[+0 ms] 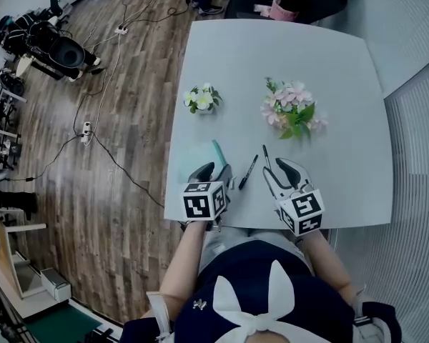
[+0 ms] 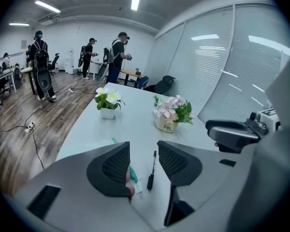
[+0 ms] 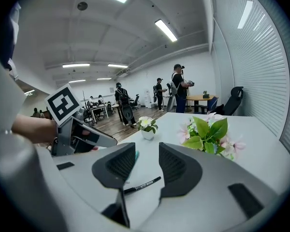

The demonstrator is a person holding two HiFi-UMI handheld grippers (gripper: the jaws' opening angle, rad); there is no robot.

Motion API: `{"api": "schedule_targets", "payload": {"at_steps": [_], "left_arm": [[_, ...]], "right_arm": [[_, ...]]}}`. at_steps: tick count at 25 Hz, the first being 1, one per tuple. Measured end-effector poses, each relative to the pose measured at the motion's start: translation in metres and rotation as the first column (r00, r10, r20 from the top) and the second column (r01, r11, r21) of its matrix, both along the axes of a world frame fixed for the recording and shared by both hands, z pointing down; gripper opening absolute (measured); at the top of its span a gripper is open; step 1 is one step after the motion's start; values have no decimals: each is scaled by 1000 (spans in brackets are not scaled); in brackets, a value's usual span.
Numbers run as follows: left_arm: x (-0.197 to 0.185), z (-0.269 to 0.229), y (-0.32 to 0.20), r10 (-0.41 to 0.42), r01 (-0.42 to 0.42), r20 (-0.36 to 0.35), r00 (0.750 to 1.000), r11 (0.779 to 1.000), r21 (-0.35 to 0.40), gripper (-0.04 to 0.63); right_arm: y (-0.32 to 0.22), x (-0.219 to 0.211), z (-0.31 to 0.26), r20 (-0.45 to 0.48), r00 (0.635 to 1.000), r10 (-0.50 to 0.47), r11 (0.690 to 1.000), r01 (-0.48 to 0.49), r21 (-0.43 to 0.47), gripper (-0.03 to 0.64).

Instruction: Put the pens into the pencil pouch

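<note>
A pale mint pencil pouch (image 1: 194, 157) with a teal strip (image 1: 219, 151) lies flat near the table's front left. One black pen (image 1: 248, 171) lies slanted just right of it, and a second thin black pen (image 1: 267, 159) lies further right. My left gripper (image 1: 213, 174) hovers over the pouch's near right corner, open; its own view shows a pen (image 2: 152, 170) on the table through the gap between its jaws, with the left jaw hiding part of the pouch. My right gripper (image 1: 286, 174) is open beside the second pen, and a pen (image 3: 141, 185) lies on the table below its jaws.
A small pot of white flowers (image 1: 202, 98) and a pot of pink flowers (image 1: 293, 109) stand further back on the grey table (image 1: 329, 56). The table's left edge runs close to the pouch. Cables, camera gear and several people are on the wooden floor beyond.
</note>
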State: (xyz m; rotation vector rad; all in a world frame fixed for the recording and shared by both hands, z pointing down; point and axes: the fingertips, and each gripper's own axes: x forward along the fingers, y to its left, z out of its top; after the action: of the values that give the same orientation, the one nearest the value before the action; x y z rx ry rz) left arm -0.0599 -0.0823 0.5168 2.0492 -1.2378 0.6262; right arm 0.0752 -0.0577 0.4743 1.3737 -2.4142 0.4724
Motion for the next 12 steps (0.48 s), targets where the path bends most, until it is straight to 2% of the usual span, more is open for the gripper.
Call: {"api": "schedule_targets", "payload": {"at_steps": [12], "left_arm": [[5,61,-35,-33,39,39,999,988,-152,189]], "right_arm": [[-28,-4,28,-9,1000,-22,997,21,-71,155]]}}
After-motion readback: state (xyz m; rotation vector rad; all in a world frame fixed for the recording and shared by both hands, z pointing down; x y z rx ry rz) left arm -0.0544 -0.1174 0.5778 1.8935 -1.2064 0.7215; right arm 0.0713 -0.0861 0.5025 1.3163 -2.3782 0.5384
